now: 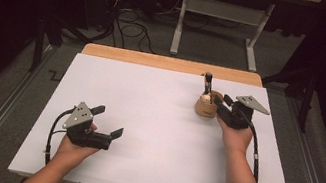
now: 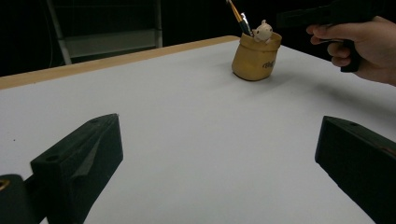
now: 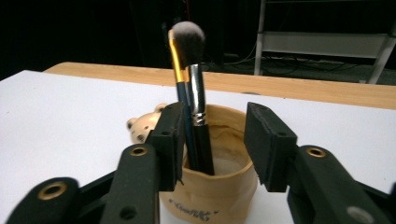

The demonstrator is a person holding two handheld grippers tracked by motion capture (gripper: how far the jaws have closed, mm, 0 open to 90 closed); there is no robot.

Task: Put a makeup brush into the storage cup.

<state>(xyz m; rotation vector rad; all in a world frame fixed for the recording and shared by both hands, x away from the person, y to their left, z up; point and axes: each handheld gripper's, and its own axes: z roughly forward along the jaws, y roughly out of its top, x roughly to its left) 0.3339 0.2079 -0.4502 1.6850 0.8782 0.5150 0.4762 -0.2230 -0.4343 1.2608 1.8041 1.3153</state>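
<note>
A tan pouch-shaped cup [image 1: 206, 108] stands at the table's far right, with a small cream bear figure [image 3: 142, 128] on its rim. Two makeup brushes [image 3: 191, 70] stand upright in it, bristles up, one with a gold ferrule and one with a silver ferrule. My right gripper [image 3: 215, 116] is level with the cup's mouth, and its jaws stand apart on either side of the brush handles. The handles lean near the left pad [image 3: 170, 135], and a gap separates them from the other pad. My left gripper [image 1: 109, 121] rests open and empty near the front left, jaws [image 2: 219, 140] wide.
A white sheet [image 1: 156, 120] covers the table, with a strip of bare wood [image 1: 171, 63] along the far edge. Beyond it on the floor are a white desk frame [image 1: 221, 10] and loose cables [image 1: 131, 27]. Dark curtains close both sides.
</note>
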